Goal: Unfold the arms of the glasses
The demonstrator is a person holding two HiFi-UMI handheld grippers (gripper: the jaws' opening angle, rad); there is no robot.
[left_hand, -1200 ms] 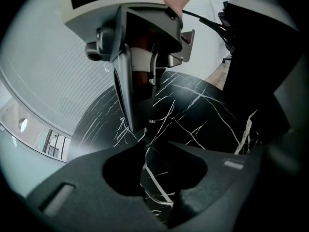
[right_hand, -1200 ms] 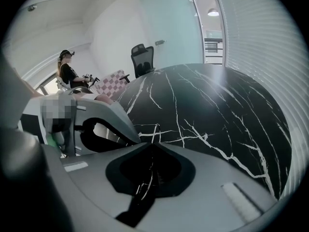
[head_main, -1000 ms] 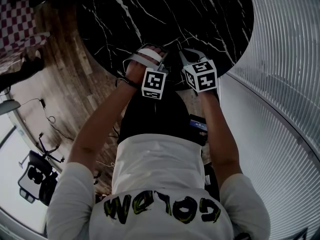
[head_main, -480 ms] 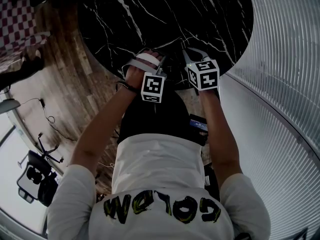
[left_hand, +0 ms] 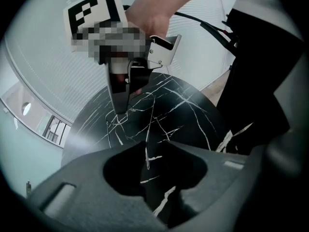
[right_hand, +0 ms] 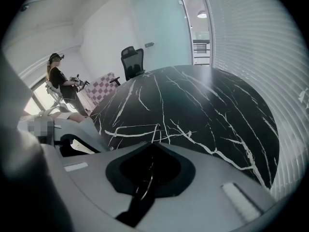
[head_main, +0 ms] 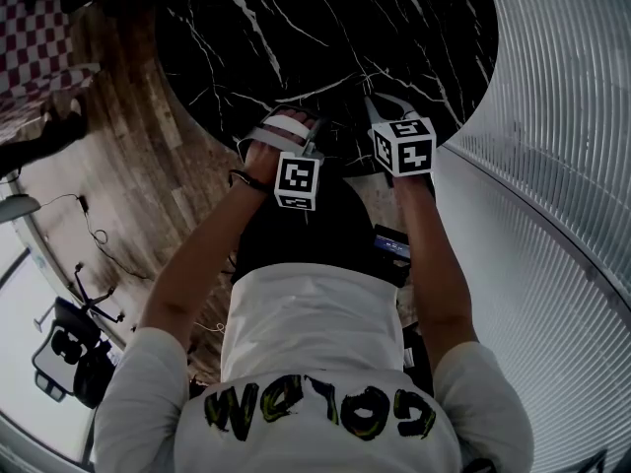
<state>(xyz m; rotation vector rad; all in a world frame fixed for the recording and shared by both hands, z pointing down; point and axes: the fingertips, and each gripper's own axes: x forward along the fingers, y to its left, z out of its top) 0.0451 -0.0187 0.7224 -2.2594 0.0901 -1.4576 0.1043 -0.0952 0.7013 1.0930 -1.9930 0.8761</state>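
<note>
R gripper (right_hand: pixel 153 143): jaws pinched shut on the glasses (right_hand: pixel 145 183); a thin wire rim shows in the hollow just behind the tips. The glasses are at the near edge of the bench (head_main: pixel 394 28), the side by the person's body, low over the black, white-veined top. Can't tell if they touch it.

L gripper (left_hand: pixel 147 146): jaws a little apart, bench veins visible thru the gap. 1 thin pale line runs from the R gripper's tips into that gap, poss. a glasses arm. Can't tell if the pads touch it. This gripper is at the same near edge of the bench, just beside the R one, and both tilt down toward the top.

In the way: in the left gripper view the R gripper stands straight ahead, its 2 fingers down at the bench, w/ the R hand (left_hand: pixel 152 11) on its grip. It covers part of the glasses.

Around the bench:
- Far side: black office chair (right_hand: pixel 132 62), a red-white checkered seat (right_hand: pixel 104 83) and a seated person (right_hand: pixel 60 81).
- L of bench: wood floor (head_main: pixel 128 166) w/ a cable (head_main: pixel 99 235) lying on it.
- R of bench: pale ribbed wall (head_main: pixel 562 116), close to the round edge.
- Near side: the person's white shirt (head_main: pixel 315 323) and dark trousers, up against the edge.
</note>
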